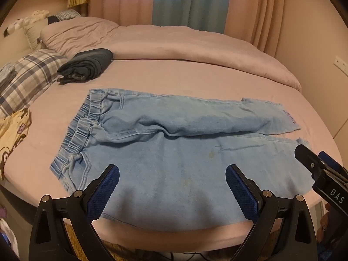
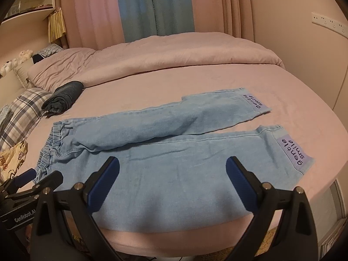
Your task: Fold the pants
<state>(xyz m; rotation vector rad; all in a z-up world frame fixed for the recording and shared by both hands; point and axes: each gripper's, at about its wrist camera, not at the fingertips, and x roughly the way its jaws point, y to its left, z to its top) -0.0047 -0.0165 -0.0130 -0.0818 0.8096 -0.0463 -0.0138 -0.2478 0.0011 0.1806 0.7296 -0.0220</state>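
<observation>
Denim pants (image 1: pixel 174 152) lie flat on the pink bed (image 1: pixel 195 74), waistband left, legs spread right. Left gripper (image 1: pixel 172 180) and right gripper (image 2: pixel 173 174) hover over the near leg, jaws wide, holding nothing.

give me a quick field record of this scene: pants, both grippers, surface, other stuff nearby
pants: light blue pants spread flat, unfolded, waistband left, legs apart at the cuffs
cuff labels: purple patches reading "gentle smile"
left gripper: open, over the near edge by the waist, holding nothing
right gripper: open, over the near leg, holding nothing
surface: pink bed
nearby: dark folded garment, plaid pillow
</observation>
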